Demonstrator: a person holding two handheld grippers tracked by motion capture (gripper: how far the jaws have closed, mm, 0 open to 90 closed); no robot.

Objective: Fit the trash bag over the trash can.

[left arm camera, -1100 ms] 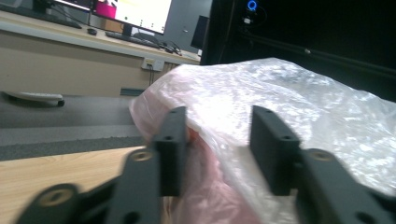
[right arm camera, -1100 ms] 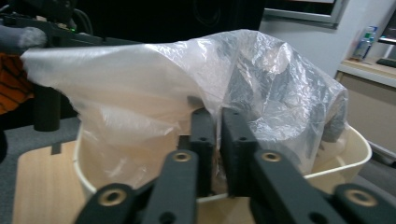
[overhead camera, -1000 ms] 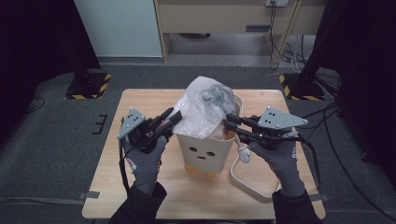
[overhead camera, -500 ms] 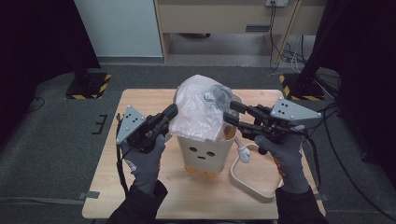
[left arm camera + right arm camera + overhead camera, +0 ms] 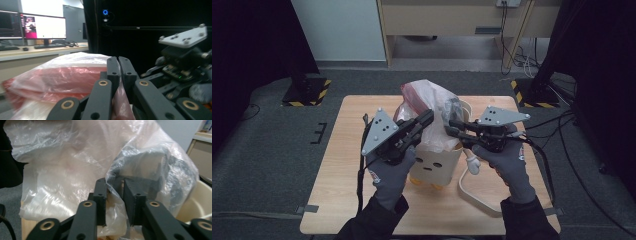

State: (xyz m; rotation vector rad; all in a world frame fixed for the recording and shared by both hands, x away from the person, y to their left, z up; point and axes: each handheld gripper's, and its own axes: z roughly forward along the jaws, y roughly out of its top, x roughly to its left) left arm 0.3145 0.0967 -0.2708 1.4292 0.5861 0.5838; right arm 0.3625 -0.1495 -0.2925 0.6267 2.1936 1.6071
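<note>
A clear plastic bag (image 5: pixel 426 95) with a reddish tint stands up out of a cream bin (image 5: pixel 434 162) with a face drawn on it, in the middle of the wooden table (image 5: pixel 357 200). My left gripper (image 5: pixel 429 116) is shut on the bag's film at its left side; in the left gripper view the jaws (image 5: pixel 118 60) meet on the bag (image 5: pixel 57 75). My right gripper (image 5: pixel 449 125) is at the bag's right edge. Its jaws (image 5: pixel 115 182) have just been closing, with crumpled film of the bag (image 5: pixel 62 170) bunched in the narrow gap between them. Something dark grey (image 5: pixel 155 167) shows through the film.
A cream strap loop (image 5: pixel 472 187) lies on the table right of the bin, under my right hand. Black stands with yellow-striped bases (image 5: pixel 307 92) sit on the floor beyond the table's far corners. A wooden cabinet (image 5: pixel 452 20) is at the back.
My left gripper has risen and moved toward the bag's top, closing on the film. The right gripper's jaws opened wider, then narrowed again on the bag's right edge.
</note>
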